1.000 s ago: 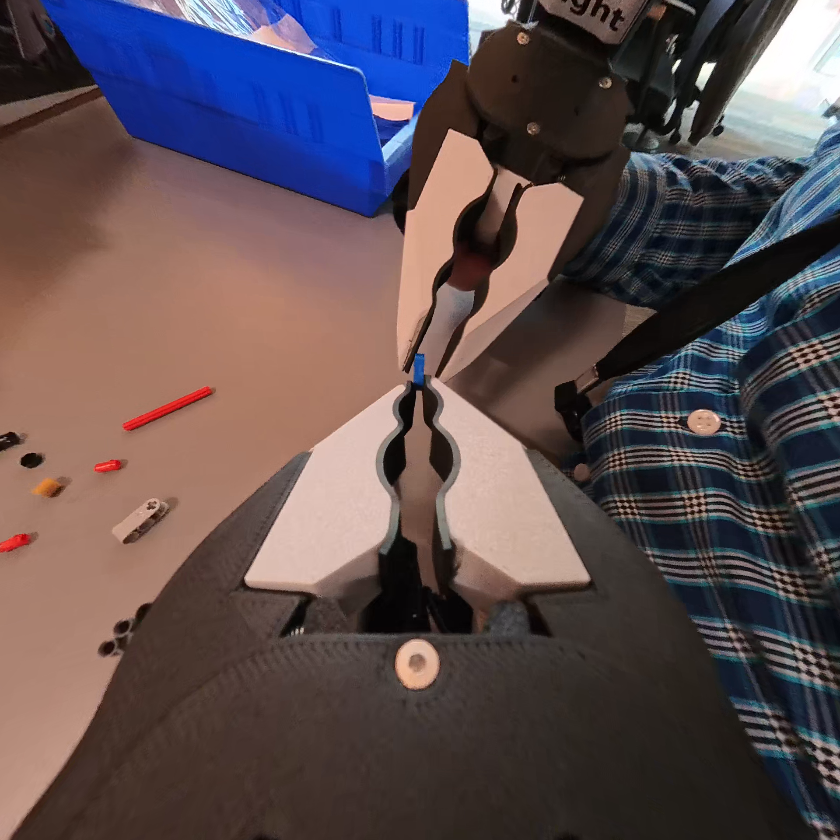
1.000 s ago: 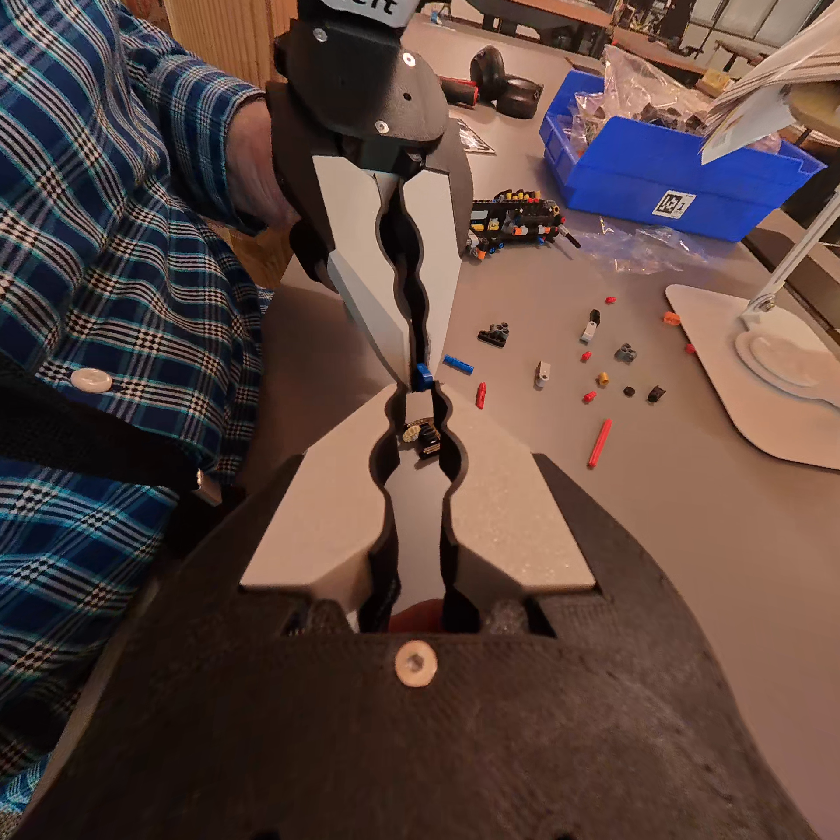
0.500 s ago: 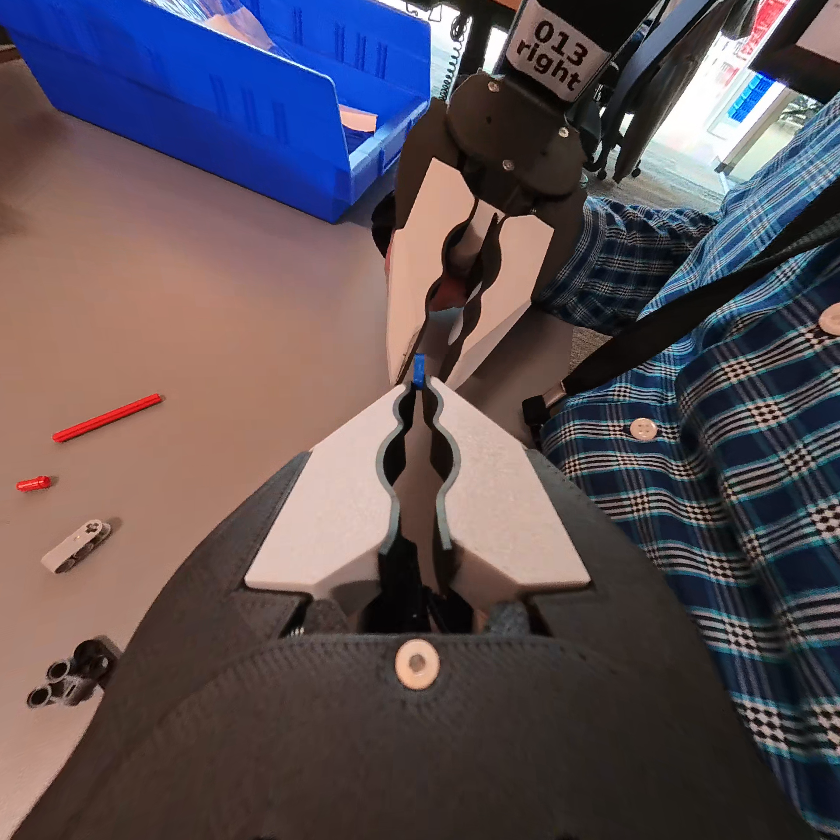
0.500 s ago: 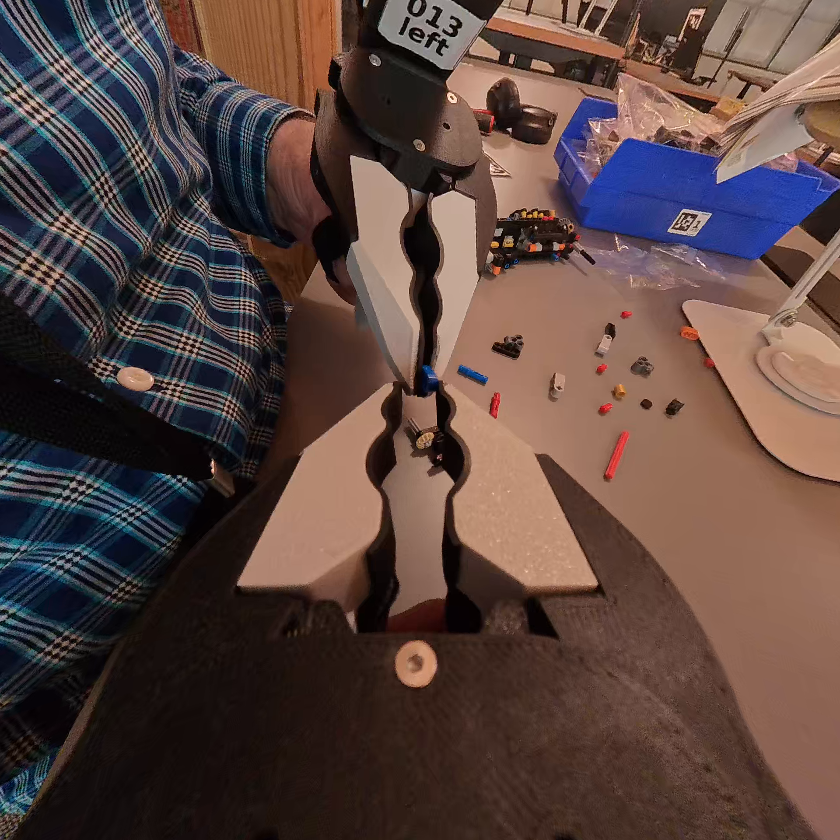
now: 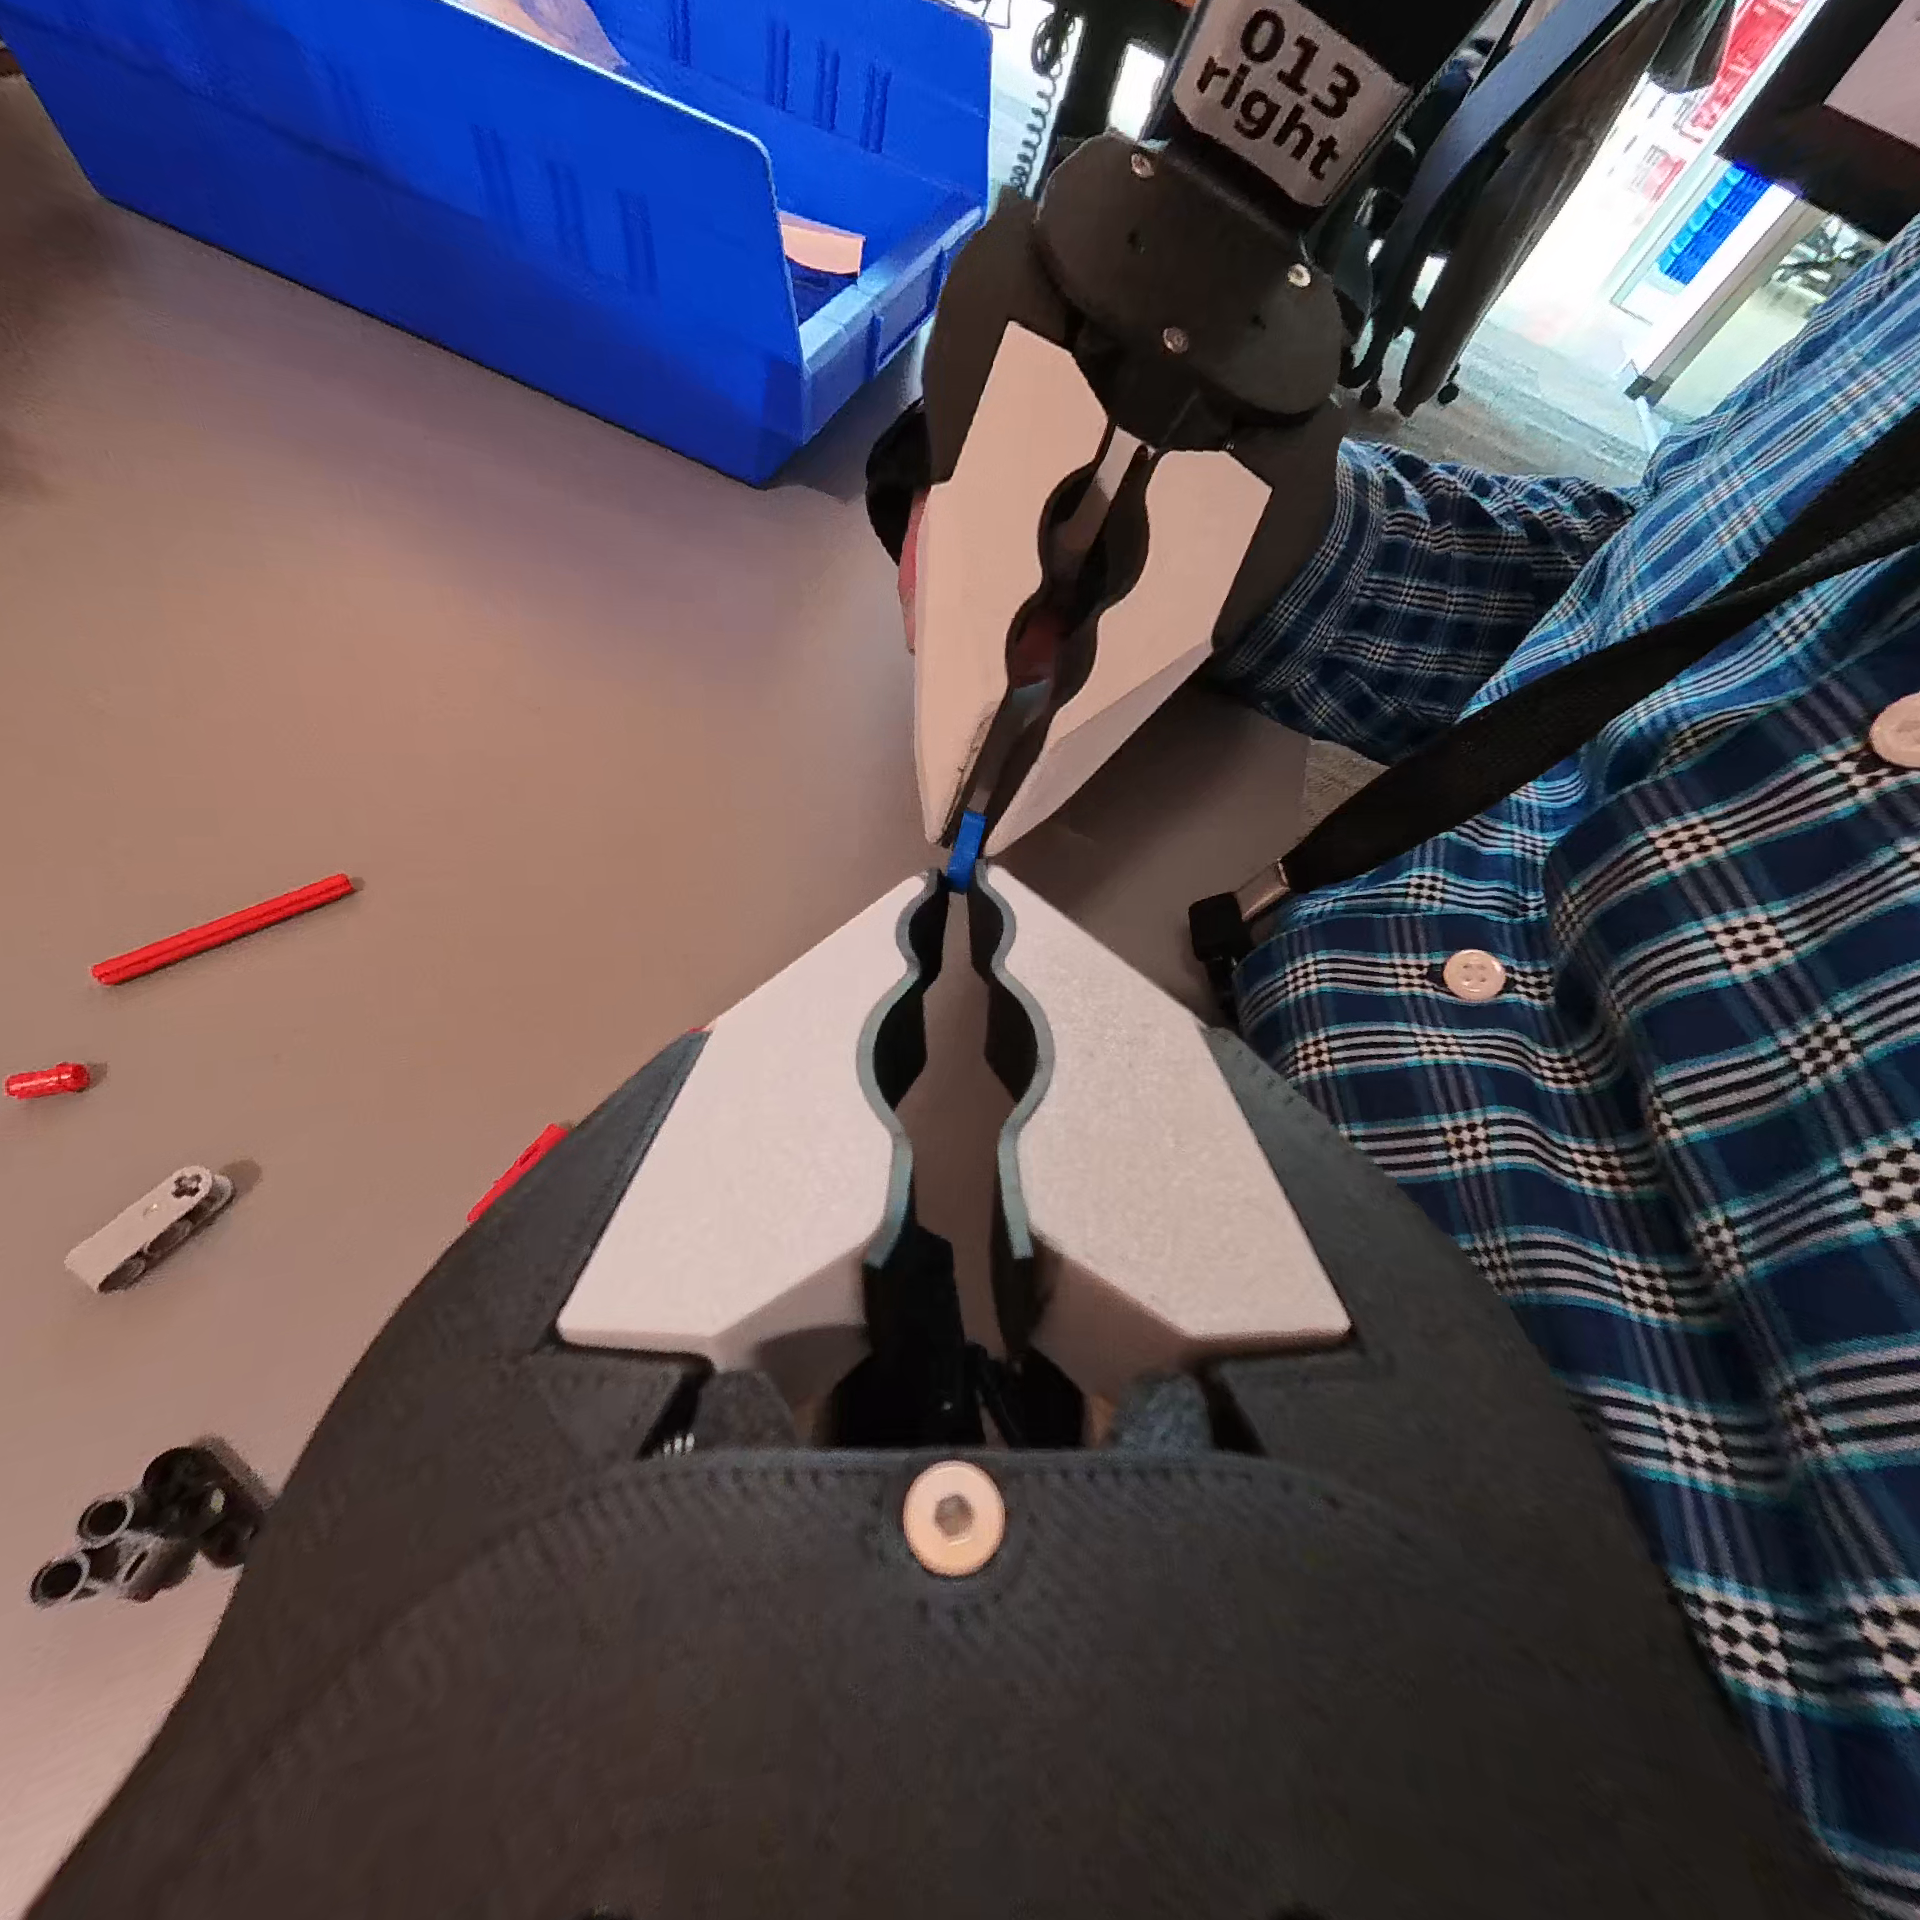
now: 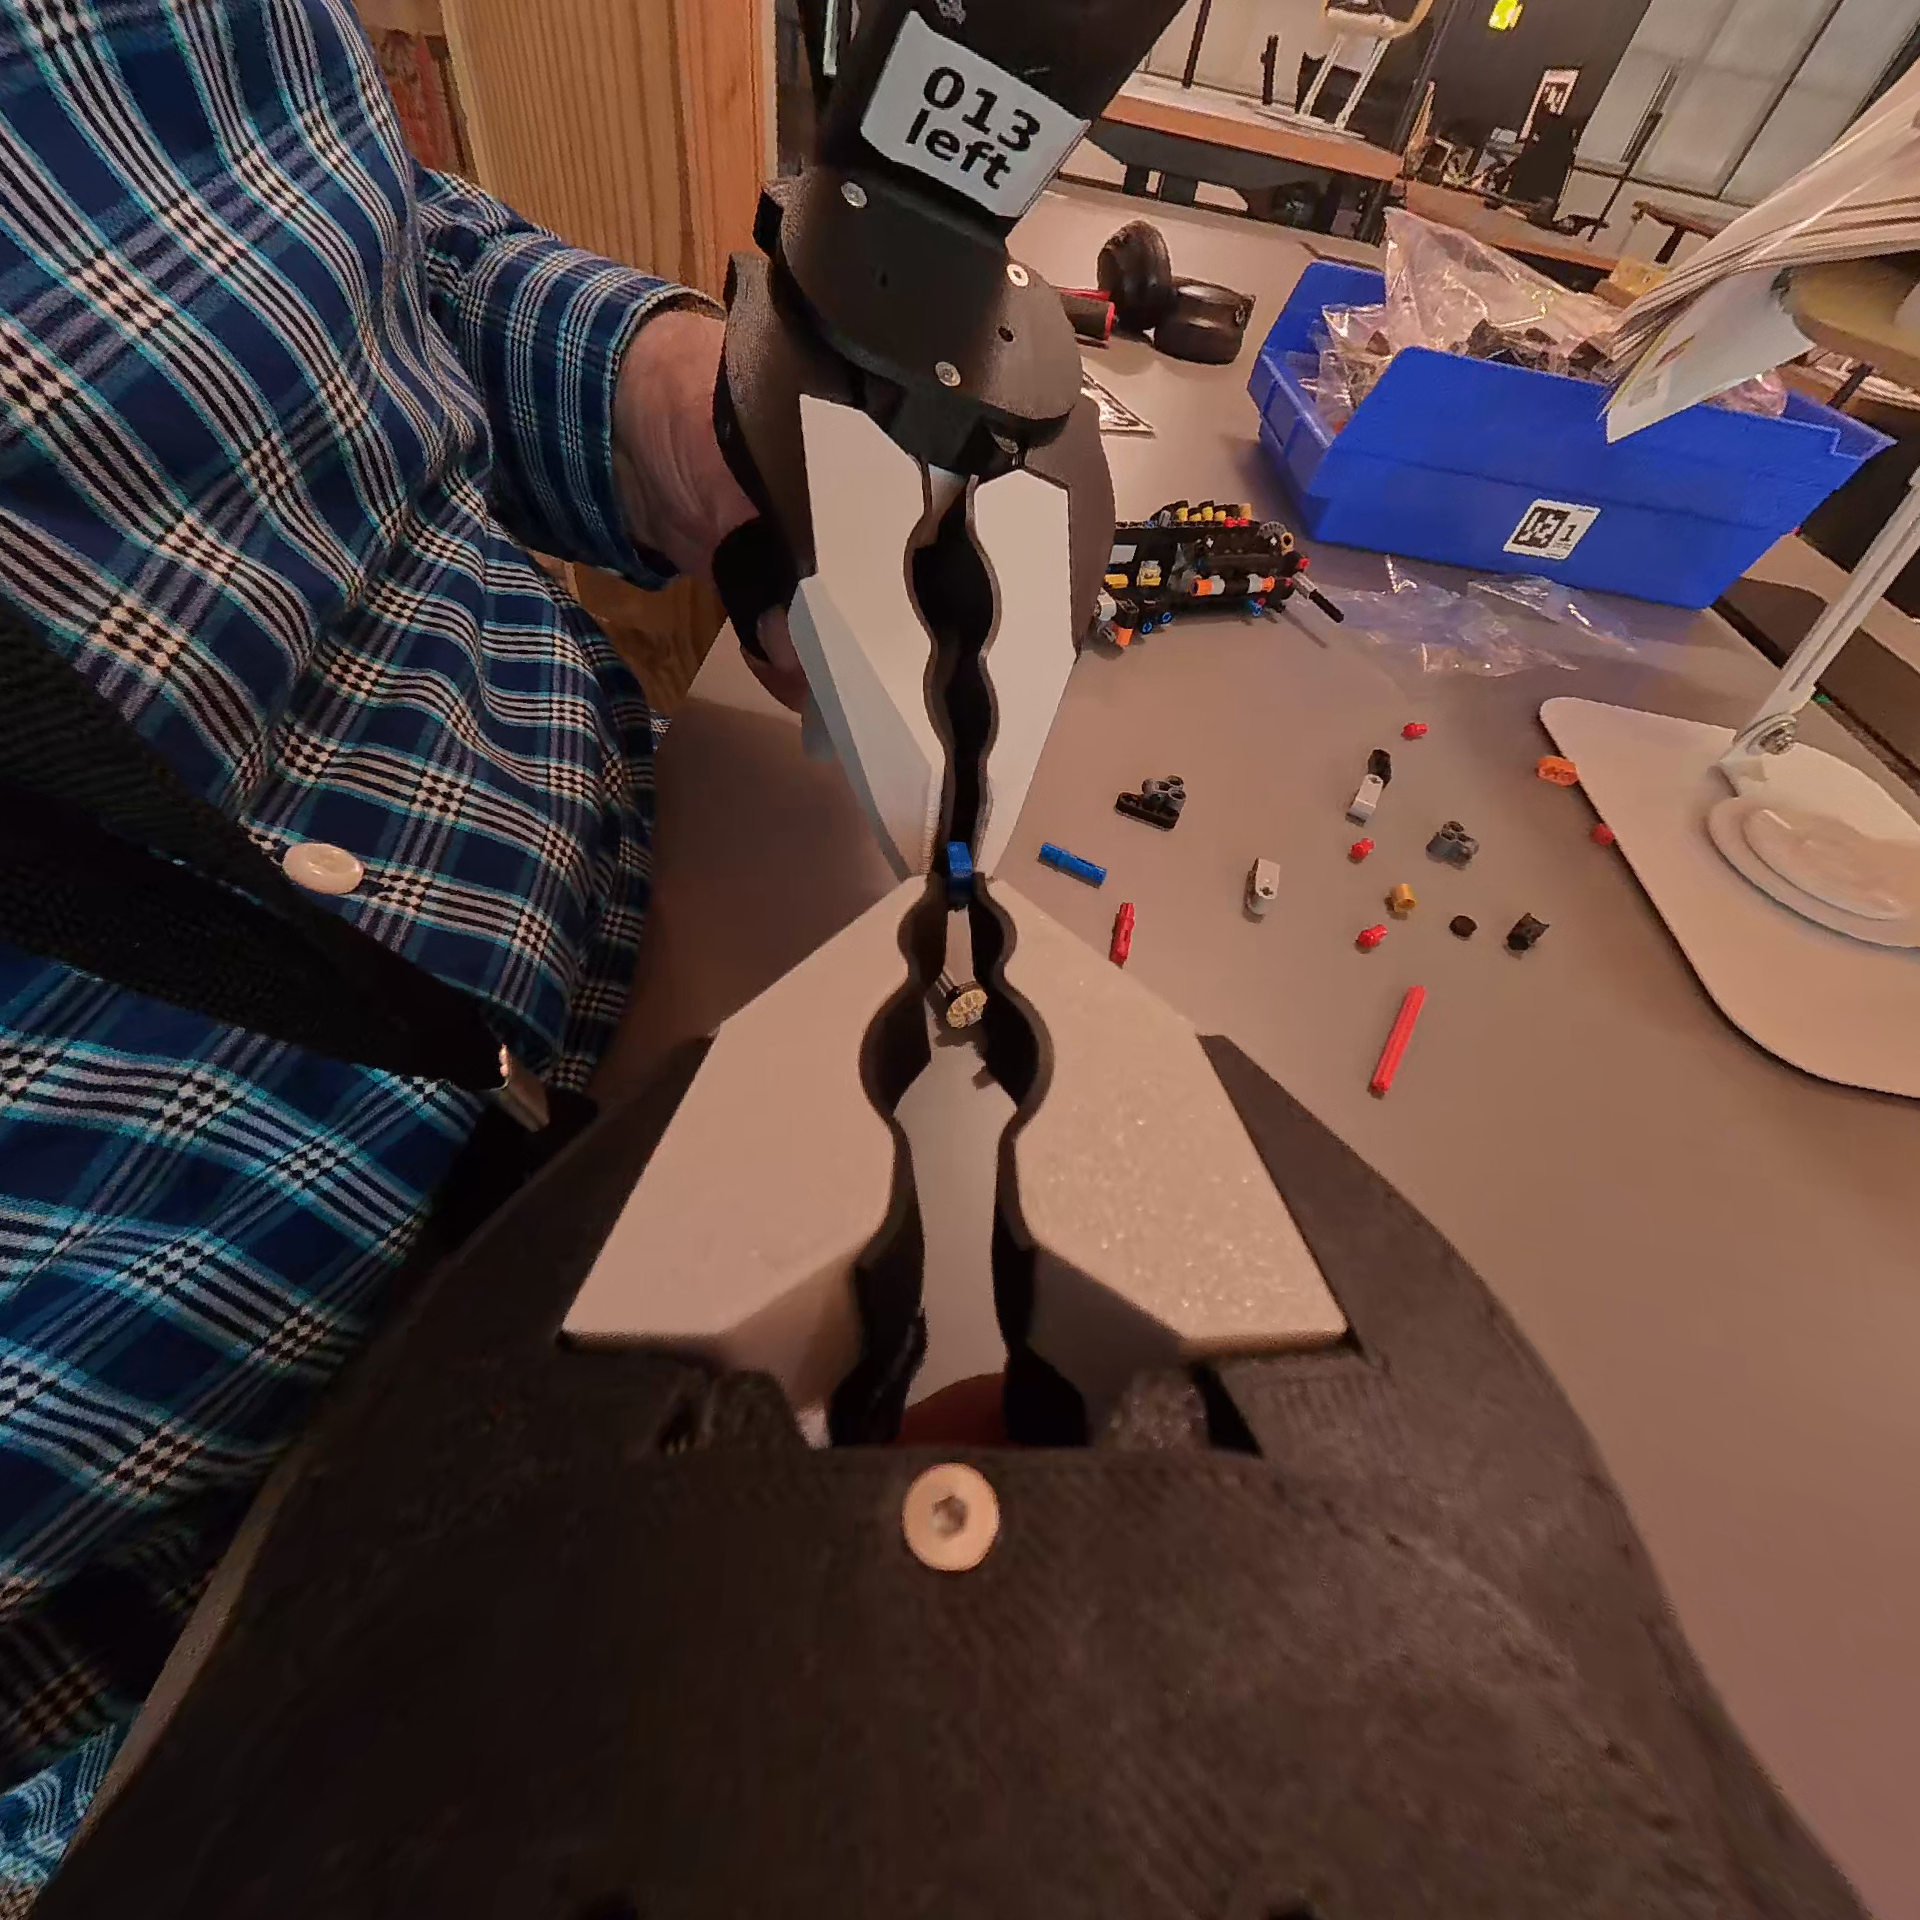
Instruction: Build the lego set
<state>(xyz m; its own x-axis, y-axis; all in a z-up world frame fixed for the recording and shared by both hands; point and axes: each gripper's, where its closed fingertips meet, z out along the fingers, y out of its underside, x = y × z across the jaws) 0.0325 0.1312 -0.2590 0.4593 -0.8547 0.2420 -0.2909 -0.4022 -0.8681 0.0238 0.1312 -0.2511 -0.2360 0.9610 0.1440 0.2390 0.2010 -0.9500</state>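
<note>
Left gripper [image 5: 961, 891] and right gripper [image 6: 954, 891] meet tip to tip above grey bench [image 5: 416, 675]; both sets of fingers clamped on small blue plastic lego pin [image 5: 965, 850].

Blue plaid sleeve [image 6: 540, 395]; black grippers' white fingers [image 5: 748, 1164]

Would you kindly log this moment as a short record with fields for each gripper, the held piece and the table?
left gripper: fingertips shut on the blue pin
right gripper: tip to tip with the left one, fingertips at the same pin; whether it grips cannot be told
held piece: small blue pin, held above the table between both tips
table: loose parts, among them a red axle and another blue pin
partly built model: beyond the loose parts, beside the blue bin
</note>
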